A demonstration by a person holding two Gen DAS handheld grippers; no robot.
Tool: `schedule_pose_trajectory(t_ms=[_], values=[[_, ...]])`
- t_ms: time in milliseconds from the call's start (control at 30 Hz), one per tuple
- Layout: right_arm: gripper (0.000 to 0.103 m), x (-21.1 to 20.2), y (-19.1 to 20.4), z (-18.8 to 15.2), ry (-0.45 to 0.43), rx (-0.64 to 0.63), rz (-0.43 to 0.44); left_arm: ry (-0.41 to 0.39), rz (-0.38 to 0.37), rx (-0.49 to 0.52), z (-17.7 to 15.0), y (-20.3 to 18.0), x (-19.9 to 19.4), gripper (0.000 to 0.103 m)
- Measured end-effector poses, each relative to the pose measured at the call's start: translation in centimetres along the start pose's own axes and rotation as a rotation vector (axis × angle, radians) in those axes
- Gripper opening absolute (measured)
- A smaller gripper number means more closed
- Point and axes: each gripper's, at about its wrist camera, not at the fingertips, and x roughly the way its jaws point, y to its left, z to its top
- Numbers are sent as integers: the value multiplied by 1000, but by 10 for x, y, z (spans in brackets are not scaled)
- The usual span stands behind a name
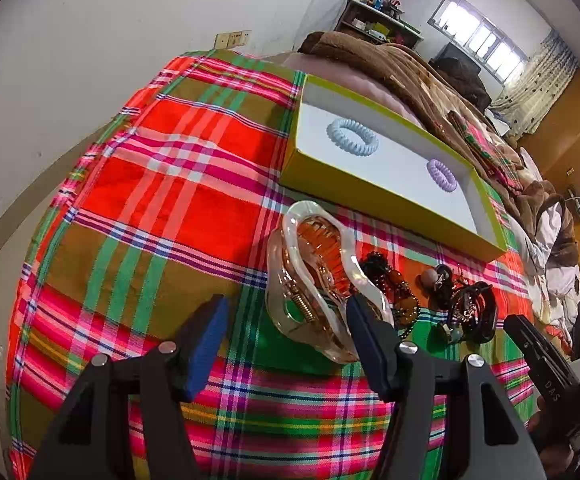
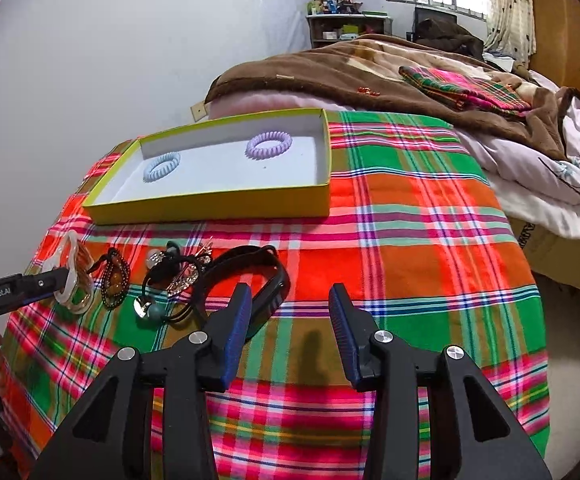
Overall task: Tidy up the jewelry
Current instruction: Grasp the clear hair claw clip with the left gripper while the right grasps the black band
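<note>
While both grippers stand open and empty, the left gripper [image 1: 286, 320] straddles the clear hair claw [image 1: 314, 276], apparently untouched; at twelve o'clock lies the yellow box [image 1: 374, 200]; right gripper [image 2: 290, 312] hovers over cloth.

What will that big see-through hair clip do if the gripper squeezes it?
The hair clip looks like glossy hard plastic, so it probably stays stiff but could slip between the pads. Its metal spring suggests a squeeze at that end might open its teeth. It looks hollow, so likely light.
</note>
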Motion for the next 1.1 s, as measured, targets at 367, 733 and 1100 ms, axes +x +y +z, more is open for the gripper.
schedule_pose_trajectory(t_ms=[367,733,1100], values=[[41,15,10,0,47,-19,-4,-18,92,45,5,5,-2,63],[41,28,16,2,82,-16,-21,-30,160,92,4,5,3,63],[41,29,23,1,93,-100,-101,-41,204,167,4,-6,7,56]])
